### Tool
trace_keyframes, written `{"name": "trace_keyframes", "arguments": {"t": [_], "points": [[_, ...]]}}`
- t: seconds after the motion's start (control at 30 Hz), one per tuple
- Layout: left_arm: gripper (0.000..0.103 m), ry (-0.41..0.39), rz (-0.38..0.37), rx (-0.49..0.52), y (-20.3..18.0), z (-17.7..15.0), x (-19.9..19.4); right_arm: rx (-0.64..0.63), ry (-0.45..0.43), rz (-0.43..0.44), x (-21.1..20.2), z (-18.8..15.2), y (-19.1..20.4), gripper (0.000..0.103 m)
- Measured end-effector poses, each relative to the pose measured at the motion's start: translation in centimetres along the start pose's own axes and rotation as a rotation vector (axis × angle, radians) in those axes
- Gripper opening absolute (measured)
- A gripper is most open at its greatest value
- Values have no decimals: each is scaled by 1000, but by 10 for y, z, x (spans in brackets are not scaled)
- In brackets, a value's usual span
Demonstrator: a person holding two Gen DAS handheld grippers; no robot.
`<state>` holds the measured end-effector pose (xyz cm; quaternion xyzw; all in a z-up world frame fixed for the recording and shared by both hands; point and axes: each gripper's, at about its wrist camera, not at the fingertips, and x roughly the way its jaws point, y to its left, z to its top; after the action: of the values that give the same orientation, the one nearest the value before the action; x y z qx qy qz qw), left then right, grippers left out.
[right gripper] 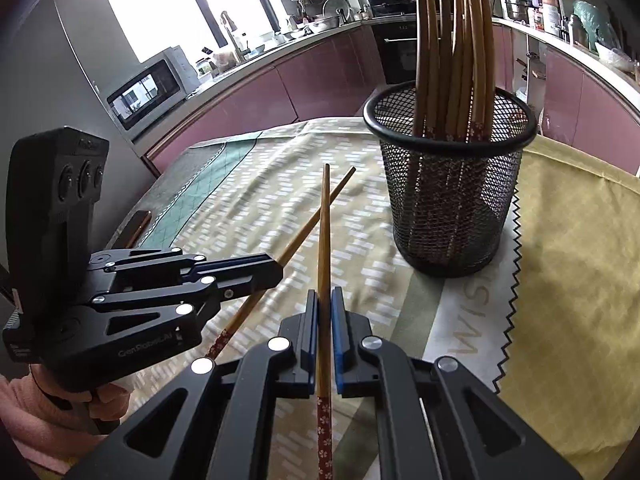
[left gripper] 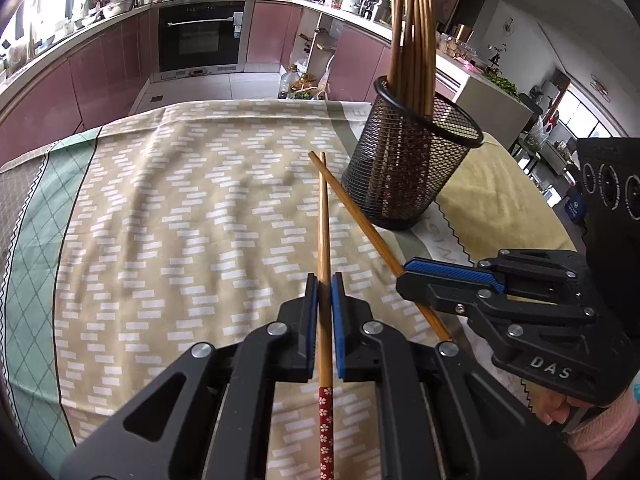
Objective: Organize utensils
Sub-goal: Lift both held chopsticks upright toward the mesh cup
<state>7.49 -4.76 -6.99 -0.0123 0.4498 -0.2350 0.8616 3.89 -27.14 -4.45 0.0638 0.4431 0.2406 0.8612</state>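
Observation:
My left gripper (left gripper: 324, 280) is shut on a bamboo chopstick (left gripper: 324, 232) with a red flowered end, pointing forward over the table. My right gripper (right gripper: 325, 294) is shut on a second such chopstick (right gripper: 324, 240). The two chopsticks cross near their tips. In the left wrist view the right gripper (left gripper: 412, 276) shows at right with its chopstick (left gripper: 360, 216). In the right wrist view the left gripper (right gripper: 272, 270) shows at left with its chopstick (right gripper: 308, 228). A black mesh holder (left gripper: 404, 168) with several upright chopsticks stands ahead to the right; it also shows in the right wrist view (right gripper: 452, 200).
The table carries a beige patterned cloth (left gripper: 180, 220) and a yellow cloth (right gripper: 572, 260) with a zigzag edge under the holder's right side. A dark flat object (right gripper: 136, 224) lies at the table's left edge. Kitchen cabinets and an oven stand beyond the table.

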Motion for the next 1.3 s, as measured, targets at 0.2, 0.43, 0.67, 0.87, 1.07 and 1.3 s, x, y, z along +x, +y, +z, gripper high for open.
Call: {"name": "trace_keyframes", "arguments": {"t": [0.2,0.43,0.67,0.87,1.07,1.3], "points": [[7,23,-15,9,-6,-8,0,-6,35,2,10,0,2,6],[7,64,-13,20,-7,-15,9,-28,99,-39,30,0,4,9],[8,83,3,49,-11,-14,17,-89,101,-89,35,1,13,9],[8,75,12,45,-13,-7,25,-56,82,-63,29,-1,9,6],[7,44,10,45,-16,-5,18,-40,38,-34,13,1,5,6],[7,4,-10,45,-19,-1,1,-39,-9,0,-6,2,5,6]]}}
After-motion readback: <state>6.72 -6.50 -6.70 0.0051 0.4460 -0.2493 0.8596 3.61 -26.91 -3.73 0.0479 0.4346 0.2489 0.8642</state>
